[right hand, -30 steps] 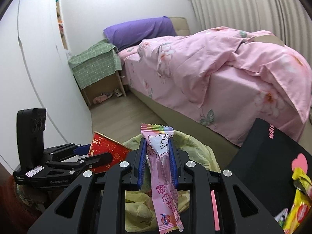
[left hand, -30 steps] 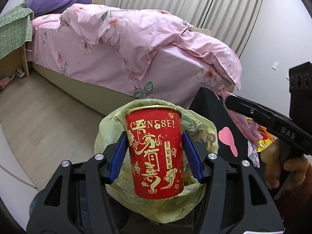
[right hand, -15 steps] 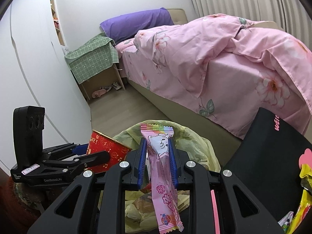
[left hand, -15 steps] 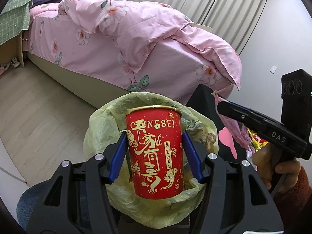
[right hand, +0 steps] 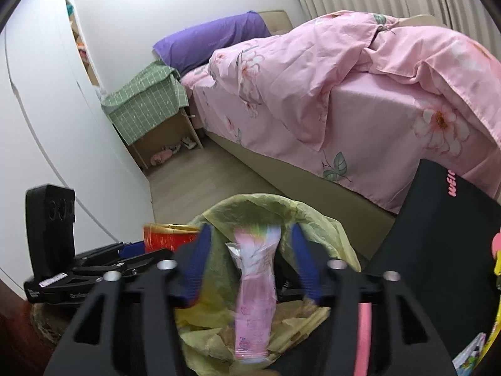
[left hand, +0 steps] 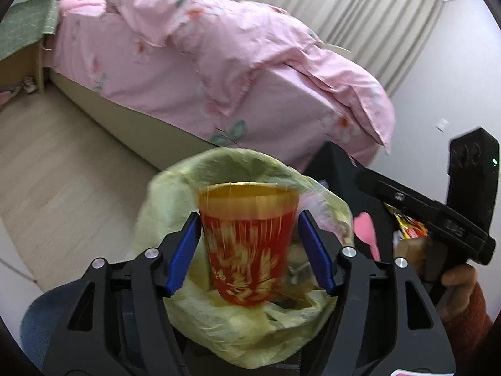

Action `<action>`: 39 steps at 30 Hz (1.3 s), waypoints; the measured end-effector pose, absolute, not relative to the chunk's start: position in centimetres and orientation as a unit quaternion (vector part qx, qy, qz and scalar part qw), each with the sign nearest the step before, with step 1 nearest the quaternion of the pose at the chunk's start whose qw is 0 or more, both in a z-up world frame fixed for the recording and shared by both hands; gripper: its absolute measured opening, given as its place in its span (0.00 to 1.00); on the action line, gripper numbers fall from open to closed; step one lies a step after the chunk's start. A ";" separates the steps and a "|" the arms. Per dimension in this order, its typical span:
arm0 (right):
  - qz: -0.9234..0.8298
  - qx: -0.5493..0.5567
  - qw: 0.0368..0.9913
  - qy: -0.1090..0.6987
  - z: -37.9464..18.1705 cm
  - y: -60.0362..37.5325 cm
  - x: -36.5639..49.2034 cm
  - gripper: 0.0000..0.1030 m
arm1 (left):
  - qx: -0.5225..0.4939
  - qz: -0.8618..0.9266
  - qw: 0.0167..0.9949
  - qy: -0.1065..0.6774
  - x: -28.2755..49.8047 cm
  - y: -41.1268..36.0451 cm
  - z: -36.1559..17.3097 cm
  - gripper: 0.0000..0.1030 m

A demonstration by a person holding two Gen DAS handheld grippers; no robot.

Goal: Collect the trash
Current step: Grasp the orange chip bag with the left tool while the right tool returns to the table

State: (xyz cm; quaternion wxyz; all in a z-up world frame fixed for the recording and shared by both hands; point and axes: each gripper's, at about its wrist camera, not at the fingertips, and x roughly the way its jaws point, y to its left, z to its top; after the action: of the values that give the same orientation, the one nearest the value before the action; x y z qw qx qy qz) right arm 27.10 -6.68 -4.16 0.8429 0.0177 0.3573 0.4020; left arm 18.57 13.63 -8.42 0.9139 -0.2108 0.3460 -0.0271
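Observation:
A bin lined with a yellow-green bag [left hand: 219, 329] stands below both grippers; it also shows in the right wrist view [right hand: 260, 210]. My left gripper [left hand: 249, 250] is open, and the red and gold paper cup [left hand: 247, 244] is blurred, loose between the blue fingers, over the bag. My right gripper [right hand: 250, 266] is open too, and the pink snack wrapper [right hand: 255, 297] is blurred, free between its fingers, over the bag's mouth. The cup's rim shows at the left of the right wrist view [right hand: 169, 236].
A bed with a pink floral duvet [left hand: 219, 53] lies beyond the bin. A black surface [right hand: 438, 250] at the right carries a pink item and colourful snack packets [right hand: 496, 322]. A nightstand under a green cloth [right hand: 147, 109] stands by the white wall.
Both grippers have opened. The red cup has slipped down between the left fingers and the pink wrapper has dropped from the right fingers toward the bag.

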 end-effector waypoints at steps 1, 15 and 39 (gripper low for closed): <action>0.399 0.020 0.846 0.354 -4.0 -7.0 27.0 0.57 | -0.212 -0.019 0.915 0.344 18.4 13.8 -8.2 0.64; 0.296 0.021 0.902 0.313 0.2 -18.0 22.6 0.64 | -0.201 -0.023 0.939 0.277 17.2 10.2 -2.6 0.65; 0.032 0.015 0.961 0.273 -2.6 -43.3 10.2 0.70 | -0.088 -0.330 0.860 0.380 26.3 -21.5 -4.0 0.65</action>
State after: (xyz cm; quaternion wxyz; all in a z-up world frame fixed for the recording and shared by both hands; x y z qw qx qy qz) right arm 10.20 -43.28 -2.56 0.9613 0.0149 0.2732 0.0325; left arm 26.31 -21.46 -3.97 0.8599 -0.0877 0.3798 -0.3297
